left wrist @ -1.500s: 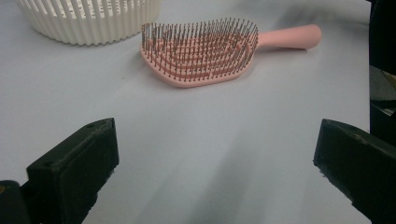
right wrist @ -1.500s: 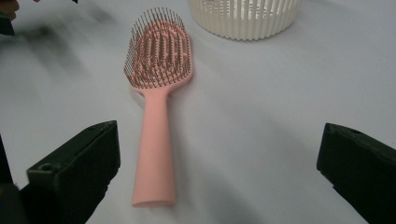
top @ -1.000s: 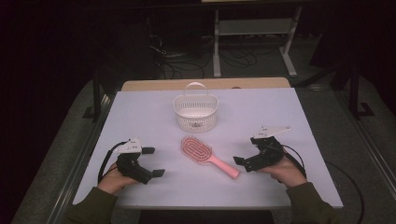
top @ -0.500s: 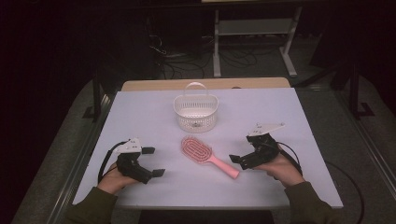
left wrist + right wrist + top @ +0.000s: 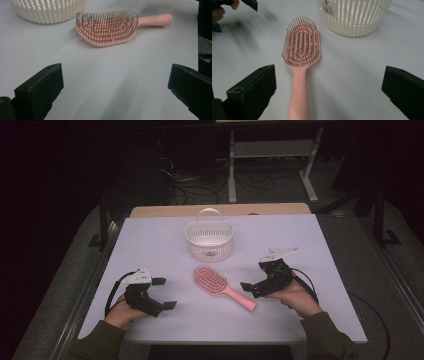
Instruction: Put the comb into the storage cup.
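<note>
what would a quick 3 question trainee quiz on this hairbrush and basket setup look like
1. True or false: the pink hairbrush already lies inside the white basket.
2. Which tongs have the brush handle running up between their jaws?
A. left tongs
B. right tongs
C. both
3. Fill in: the brush lies with its bristles facing ____.

Key
1. False. It lies on the table, in front of the basket.
2. B. In the right gripper view the handle rises between the open jaws; the left tongs are off to the side of the brush head.
3. Up.
</note>
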A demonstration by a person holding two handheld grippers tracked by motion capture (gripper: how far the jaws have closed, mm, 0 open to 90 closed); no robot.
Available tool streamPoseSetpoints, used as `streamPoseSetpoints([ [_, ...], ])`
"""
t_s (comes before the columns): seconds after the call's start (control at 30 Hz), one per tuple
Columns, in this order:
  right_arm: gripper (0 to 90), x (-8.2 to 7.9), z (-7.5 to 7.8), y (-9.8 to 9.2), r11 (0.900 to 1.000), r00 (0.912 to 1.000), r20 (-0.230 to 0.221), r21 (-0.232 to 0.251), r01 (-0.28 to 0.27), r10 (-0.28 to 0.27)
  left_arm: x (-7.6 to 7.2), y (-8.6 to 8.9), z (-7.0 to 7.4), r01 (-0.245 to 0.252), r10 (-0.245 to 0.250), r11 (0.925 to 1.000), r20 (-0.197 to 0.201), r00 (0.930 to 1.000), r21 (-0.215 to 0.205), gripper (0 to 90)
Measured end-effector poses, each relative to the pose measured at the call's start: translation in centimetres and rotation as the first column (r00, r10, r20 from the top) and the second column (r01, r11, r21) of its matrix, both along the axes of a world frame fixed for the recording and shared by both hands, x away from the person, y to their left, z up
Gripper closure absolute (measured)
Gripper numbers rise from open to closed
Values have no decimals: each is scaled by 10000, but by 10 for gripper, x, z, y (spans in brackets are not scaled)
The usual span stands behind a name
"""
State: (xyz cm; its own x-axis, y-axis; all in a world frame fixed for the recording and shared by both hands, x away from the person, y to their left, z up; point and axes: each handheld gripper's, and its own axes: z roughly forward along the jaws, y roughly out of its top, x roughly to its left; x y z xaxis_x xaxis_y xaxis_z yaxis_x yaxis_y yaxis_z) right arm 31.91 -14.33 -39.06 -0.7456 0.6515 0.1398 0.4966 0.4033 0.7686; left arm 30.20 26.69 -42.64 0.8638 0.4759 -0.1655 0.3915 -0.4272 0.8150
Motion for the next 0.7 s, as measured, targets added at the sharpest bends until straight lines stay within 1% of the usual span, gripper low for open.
streamPoseSetpoints([
  [0.7, 0, 9, 5, 17, 9995, 9995, 20, 15, -302, 301, 0, 0, 0, 3, -3, 10000, -5, 10000, -2, 0],
])
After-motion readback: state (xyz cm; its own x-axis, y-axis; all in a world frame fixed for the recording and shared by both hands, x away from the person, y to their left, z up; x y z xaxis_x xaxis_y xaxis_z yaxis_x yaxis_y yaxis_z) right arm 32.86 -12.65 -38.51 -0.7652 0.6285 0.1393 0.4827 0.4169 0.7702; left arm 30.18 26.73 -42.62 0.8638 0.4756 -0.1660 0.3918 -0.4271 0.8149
